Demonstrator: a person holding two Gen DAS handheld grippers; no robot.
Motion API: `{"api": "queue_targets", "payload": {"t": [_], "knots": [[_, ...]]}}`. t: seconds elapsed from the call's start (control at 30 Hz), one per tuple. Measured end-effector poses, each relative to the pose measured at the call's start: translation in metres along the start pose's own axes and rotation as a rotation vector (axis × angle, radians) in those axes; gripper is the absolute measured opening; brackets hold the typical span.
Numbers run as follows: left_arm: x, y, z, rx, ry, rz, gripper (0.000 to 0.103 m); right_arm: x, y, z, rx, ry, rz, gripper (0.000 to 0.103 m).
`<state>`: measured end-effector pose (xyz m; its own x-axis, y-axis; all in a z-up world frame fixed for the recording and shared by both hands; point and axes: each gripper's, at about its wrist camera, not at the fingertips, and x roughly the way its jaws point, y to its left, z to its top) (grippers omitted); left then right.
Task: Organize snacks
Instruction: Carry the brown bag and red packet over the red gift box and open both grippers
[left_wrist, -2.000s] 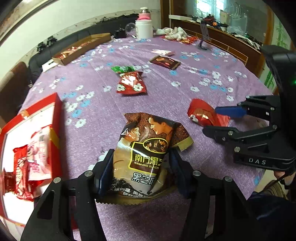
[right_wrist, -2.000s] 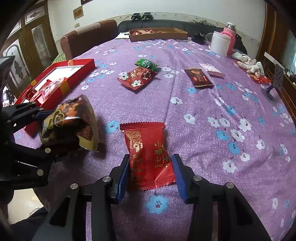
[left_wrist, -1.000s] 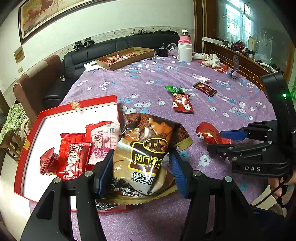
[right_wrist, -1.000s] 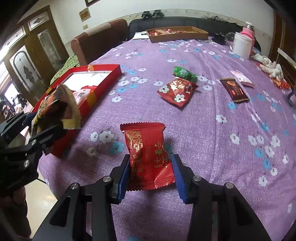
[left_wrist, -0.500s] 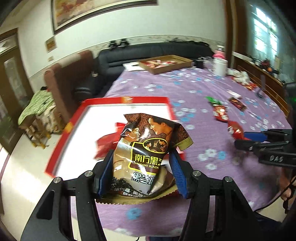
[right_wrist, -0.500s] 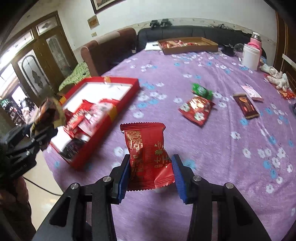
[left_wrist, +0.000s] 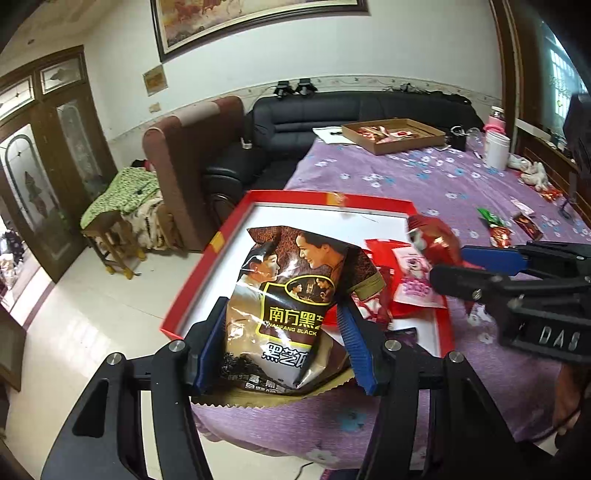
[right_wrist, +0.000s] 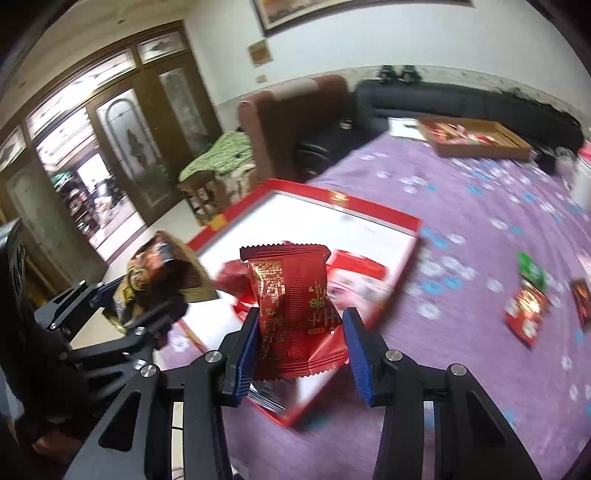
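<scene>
My left gripper (left_wrist: 284, 306) is shut on a brown black-sesame snack bag (left_wrist: 288, 295), which it holds upright above the near end of the red box (left_wrist: 207, 266). That box has a white floor and several red and pink packets (left_wrist: 413, 284) at its near right. My right gripper (right_wrist: 301, 314) is shut on a red snack packet (right_wrist: 291, 295) and holds it over the same box (right_wrist: 369, 214). Seen from the left wrist, the right gripper (left_wrist: 447, 264) and its packet (left_wrist: 432, 236) hang over the box's right side. The right wrist view shows the left gripper (right_wrist: 147, 295) and bag (right_wrist: 162, 266) at the left.
The purple flowered tablecloth (left_wrist: 424, 173) carries loose snacks at the right: a green packet (left_wrist: 489, 216), a red one (left_wrist: 500, 236) and a brown bar (left_wrist: 528, 227). A cardboard tray (left_wrist: 395, 134) and a white cup (left_wrist: 496, 147) stand at the far end. An armchair (left_wrist: 184, 155) and stool (left_wrist: 110, 236) stand left of the table.
Both grippers have swung left with their packets, from over the tablecloth to over the red box. Both grips look unchanged.
</scene>
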<state>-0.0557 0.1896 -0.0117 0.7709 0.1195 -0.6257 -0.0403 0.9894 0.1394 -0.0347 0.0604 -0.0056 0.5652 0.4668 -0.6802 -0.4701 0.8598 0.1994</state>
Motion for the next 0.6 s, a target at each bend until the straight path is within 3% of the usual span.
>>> {"api": "queue_targets", "payload": {"t": [0.23, 0.4, 0.6], "knots": [[0.001, 0.019, 0.015, -0.023, -0.032, 0.082, 0.058, 0.008, 0.026, 0.03, -0.053, -0.056, 0.03, 0.045], [0.008, 0.025, 0.023, -0.018, -0.037, 0.134, 0.058, 0.026, 0.037, 0.04, -0.068, -0.038, 0.036, 0.045], [0.031, 0.021, 0.019, -0.019, 0.007, 0.132, 0.058, 0.044, 0.033, 0.036, -0.058, -0.021, 0.011, 0.045]]}}
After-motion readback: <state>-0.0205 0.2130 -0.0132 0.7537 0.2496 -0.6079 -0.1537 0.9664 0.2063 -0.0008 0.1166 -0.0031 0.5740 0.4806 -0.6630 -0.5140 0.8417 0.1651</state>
